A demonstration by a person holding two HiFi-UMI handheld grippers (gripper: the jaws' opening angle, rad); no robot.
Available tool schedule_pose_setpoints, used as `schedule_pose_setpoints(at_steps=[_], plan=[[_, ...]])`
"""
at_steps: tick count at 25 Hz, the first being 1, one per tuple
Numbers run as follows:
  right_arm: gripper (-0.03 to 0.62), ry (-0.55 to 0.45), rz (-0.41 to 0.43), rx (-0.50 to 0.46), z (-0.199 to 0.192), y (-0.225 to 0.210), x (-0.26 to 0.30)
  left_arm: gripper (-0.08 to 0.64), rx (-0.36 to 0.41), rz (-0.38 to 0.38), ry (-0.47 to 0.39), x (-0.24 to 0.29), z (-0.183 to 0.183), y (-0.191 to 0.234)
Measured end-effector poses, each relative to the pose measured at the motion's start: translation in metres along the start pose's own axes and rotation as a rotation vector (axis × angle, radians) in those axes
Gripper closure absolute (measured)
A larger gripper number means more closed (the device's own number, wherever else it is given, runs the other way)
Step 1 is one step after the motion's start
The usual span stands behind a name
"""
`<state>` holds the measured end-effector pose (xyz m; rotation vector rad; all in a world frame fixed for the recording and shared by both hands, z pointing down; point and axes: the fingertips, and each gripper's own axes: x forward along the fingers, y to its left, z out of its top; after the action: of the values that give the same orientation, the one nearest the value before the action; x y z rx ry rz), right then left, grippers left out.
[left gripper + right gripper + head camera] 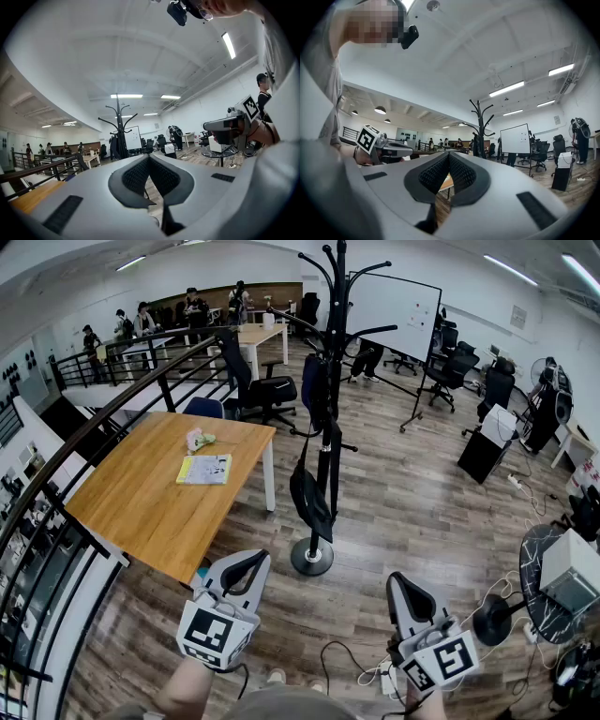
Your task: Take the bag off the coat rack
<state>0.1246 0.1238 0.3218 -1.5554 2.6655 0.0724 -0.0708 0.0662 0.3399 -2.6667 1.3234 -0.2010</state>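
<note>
A black coat rack stands on the wooden floor ahead of me, on a round base. A dark bag hangs from it by a long strap, low beside the pole; a dark garment hangs higher up. My left gripper and right gripper are held low, well short of the rack, both shut with nothing between the jaws. The rack also shows far off in the left gripper view and in the right gripper view.
A wooden table with a yellow booklet stands to the left, beside a curved black railing. Behind the rack are office chairs and a whiteboard. A round dark table and cables lie at the right.
</note>
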Motion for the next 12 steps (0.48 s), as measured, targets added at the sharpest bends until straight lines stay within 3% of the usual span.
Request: schedule_pose_setpoints(at_steps=[7,12], plan=[[0.561,-0.004,-0.003,0.036,-0.001,-0.016,-0.015,0.545,-0.013,0.018,0.003,0.005,0.003,-0.017],[0.561,-0.051,0.057,0.061,0.005,-0.019,-0.031,0.545,-0.016,0.036,-0.006,0.005,0.005,-0.031]])
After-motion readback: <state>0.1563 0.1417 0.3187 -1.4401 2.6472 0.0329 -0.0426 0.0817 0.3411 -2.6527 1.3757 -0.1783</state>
